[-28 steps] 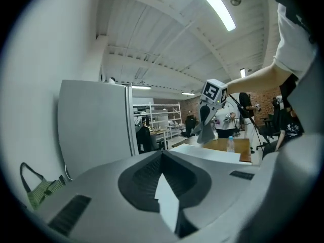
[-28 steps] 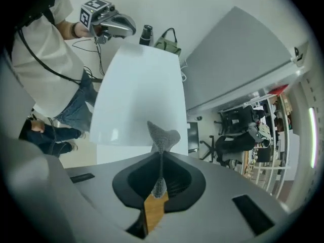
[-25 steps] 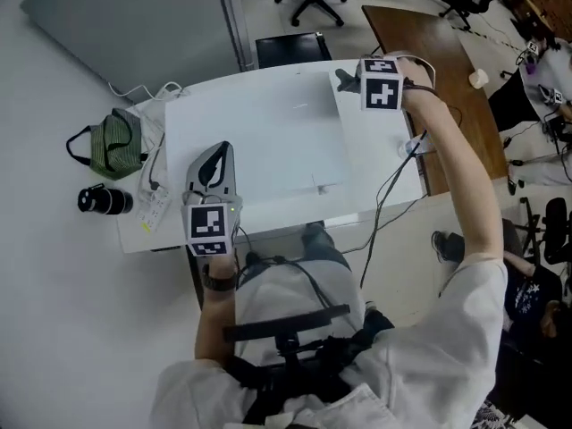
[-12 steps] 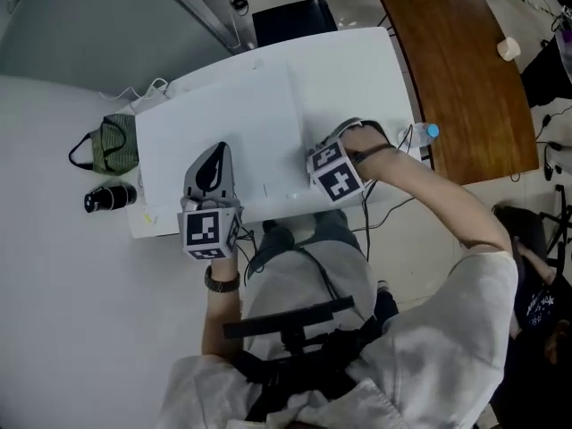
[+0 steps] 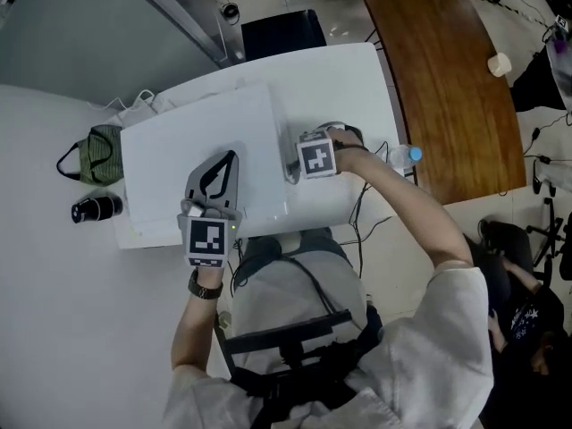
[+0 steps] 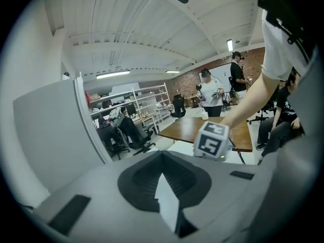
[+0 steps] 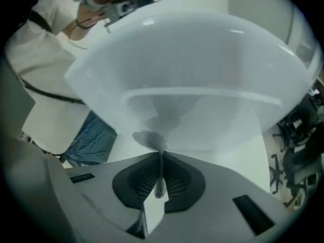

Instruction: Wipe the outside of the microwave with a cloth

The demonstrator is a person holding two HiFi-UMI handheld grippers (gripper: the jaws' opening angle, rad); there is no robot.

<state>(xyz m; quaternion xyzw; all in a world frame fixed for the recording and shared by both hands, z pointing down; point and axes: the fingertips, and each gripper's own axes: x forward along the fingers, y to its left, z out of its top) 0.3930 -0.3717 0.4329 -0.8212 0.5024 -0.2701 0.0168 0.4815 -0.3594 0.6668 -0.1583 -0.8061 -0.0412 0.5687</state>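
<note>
We see a white microwave point(image 5: 170, 141) on a white table point(image 5: 357, 79). The cloth point(image 7: 150, 138) is grey with a fine mesh pattern. The left gripper point(image 6: 162, 156) and right gripper point(image 7: 160, 158) are grey, their cubes marked with black-and-white squares. Left of the microwave is a green bag point(image 5: 92, 153), and right of it a brown wooden table point(image 5: 447, 70).

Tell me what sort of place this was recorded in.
Probably an open-plan lab or workshop office: rolling office chairs, a long wooden table and storage shelving under a high industrial ceiling.
</note>
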